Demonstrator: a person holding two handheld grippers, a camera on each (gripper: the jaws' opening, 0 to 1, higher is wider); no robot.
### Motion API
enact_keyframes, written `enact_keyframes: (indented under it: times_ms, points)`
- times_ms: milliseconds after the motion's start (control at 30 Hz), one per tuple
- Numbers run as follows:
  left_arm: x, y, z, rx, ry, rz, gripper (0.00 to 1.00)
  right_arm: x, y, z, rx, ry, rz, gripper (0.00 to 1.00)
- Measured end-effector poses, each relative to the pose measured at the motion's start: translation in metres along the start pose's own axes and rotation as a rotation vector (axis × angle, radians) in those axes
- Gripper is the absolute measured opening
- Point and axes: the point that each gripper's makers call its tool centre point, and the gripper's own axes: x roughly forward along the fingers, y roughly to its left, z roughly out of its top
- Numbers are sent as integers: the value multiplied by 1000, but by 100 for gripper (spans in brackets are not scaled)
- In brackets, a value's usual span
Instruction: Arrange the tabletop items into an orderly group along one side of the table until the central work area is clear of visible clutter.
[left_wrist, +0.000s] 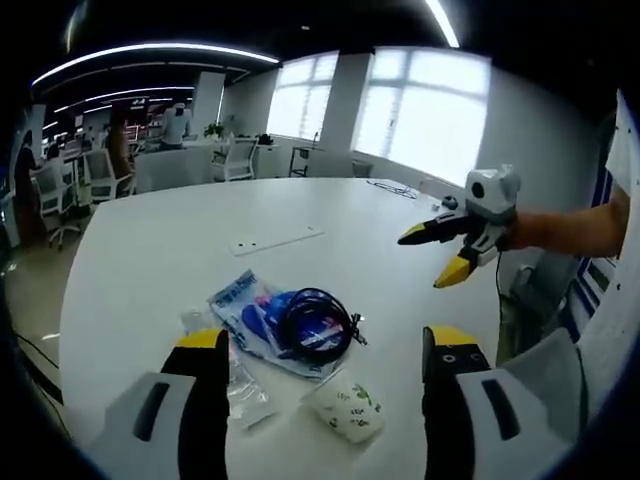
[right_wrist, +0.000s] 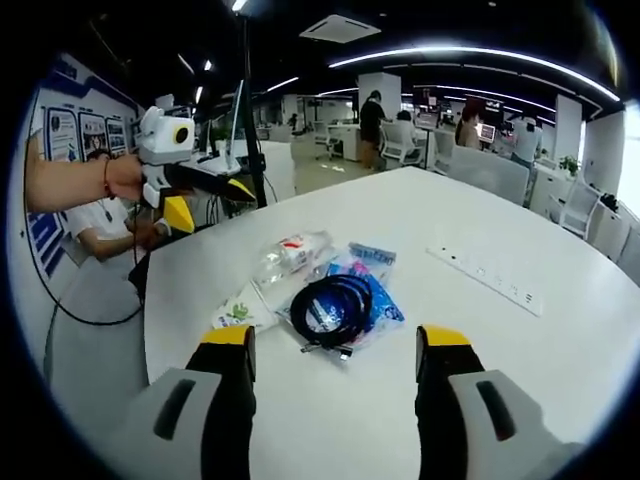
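Observation:
A small heap of items lies on the white table (left_wrist: 150, 250): a coiled black cable (left_wrist: 314, 323) on a blue plastic packet (left_wrist: 245, 300), a white tissue pack with green print (left_wrist: 347, 408) and a clear wrapper (left_wrist: 238, 385). My left gripper (left_wrist: 325, 345) hovers open just above the heap. The right gripper (left_wrist: 438, 260) comes in from the right, open, held in a hand. In the right gripper view the same cable (right_wrist: 332, 300), blue packet (right_wrist: 375, 262), tissue pack (right_wrist: 240, 310) and a clear packet with red print (right_wrist: 290, 252) lie ahead of my open right gripper (right_wrist: 335, 345). The left gripper (right_wrist: 215, 200) hangs open at upper left.
A flush white socket strip (right_wrist: 485, 272) runs across the table (right_wrist: 480, 420); it appears as the socket strip (left_wrist: 275, 241) beyond the heap. A seated person (right_wrist: 105, 225) is by the table edge. Office chairs (left_wrist: 105, 172) and desks stand behind.

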Motion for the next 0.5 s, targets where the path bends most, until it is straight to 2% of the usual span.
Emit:
enact_keyframes:
  times_ms: [500]
  points:
    - [25, 13, -1, -10, 16, 4, 73, 31, -7, 5, -6, 11, 30, 57]
